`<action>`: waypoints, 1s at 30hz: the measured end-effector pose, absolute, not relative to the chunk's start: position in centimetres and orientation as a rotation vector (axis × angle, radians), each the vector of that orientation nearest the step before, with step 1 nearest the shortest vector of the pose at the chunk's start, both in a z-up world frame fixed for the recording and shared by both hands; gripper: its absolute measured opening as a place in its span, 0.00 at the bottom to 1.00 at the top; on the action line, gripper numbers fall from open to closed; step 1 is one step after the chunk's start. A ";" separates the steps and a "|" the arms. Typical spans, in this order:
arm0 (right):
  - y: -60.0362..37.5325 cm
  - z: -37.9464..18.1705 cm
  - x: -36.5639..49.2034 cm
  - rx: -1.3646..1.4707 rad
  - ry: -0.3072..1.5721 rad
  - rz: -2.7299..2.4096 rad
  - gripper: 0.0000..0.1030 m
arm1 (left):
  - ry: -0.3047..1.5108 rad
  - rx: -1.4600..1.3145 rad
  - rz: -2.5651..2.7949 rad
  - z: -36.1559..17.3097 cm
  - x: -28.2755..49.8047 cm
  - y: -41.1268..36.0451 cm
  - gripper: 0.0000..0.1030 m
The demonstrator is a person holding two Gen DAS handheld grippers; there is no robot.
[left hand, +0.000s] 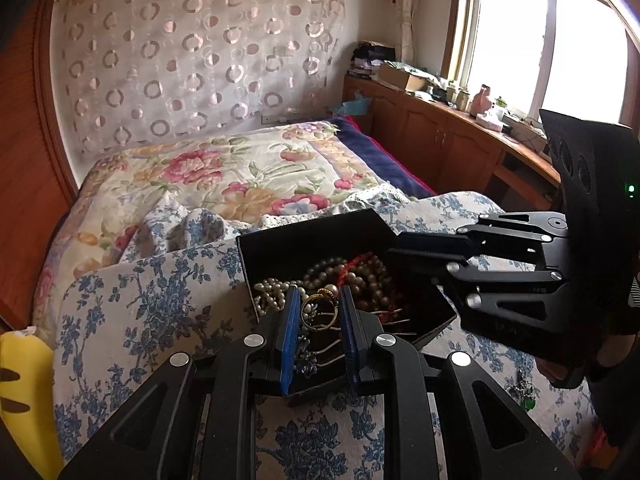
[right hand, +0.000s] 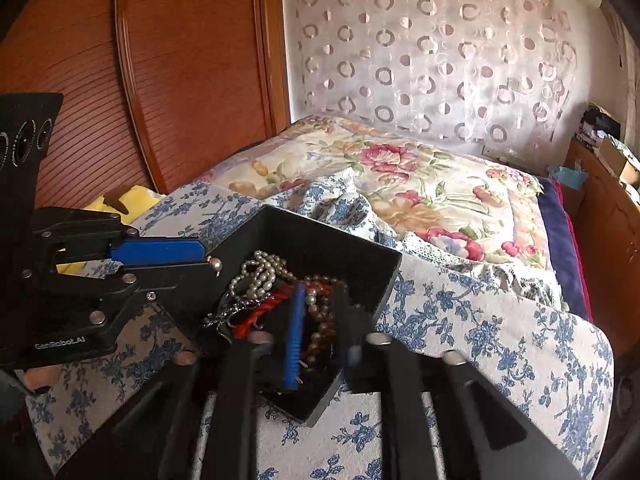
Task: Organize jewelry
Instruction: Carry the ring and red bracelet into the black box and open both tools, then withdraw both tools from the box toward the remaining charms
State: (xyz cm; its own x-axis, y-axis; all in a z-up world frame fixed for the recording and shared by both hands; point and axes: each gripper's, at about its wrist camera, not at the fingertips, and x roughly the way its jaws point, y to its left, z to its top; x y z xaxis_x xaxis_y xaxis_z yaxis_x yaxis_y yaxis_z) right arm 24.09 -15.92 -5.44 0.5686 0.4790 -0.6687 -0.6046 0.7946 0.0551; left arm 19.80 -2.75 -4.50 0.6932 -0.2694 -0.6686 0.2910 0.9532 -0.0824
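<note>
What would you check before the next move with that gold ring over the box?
1. Ring between left gripper pads: ok, both blue pads flank it.
2. Firm pinch on ring: cannot tell; contact is unclear.
3. Ring free of the pearls: cannot tell, strands lie just behind it.
4. Right gripper clear of the left: ok, apart, over the box's far side.
5. Box steady on the bedspread: ok, sits flat.
</note>
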 end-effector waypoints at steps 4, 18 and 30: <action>-16.2 -5.5 23.8 -0.197 0.722 0.624 0.30 | 0.747 0.031 -0.311 -4.7 20.1 -2.8 0.18; -21.3 -5.2 19.8 -0.140 0.717 0.562 0.30 | 0.727 0.020 -0.305 -4.2 19.8 -3.1 0.40; -27.3 -6.7 16.3 -0.093 0.757 0.450 0.30 | 0.721 0.045 -0.336 -4.3 17.4 -4.9 0.43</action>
State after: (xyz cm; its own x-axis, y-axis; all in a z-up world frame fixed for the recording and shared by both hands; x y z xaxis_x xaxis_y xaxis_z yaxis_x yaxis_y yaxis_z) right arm 16.35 -27.34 -6.68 0.6371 0.3605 -0.6813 -0.4264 0.9011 0.0781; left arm 17.41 -4.94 -4.28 0.7001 -0.2861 -0.6542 0.3172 0.9455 -0.0741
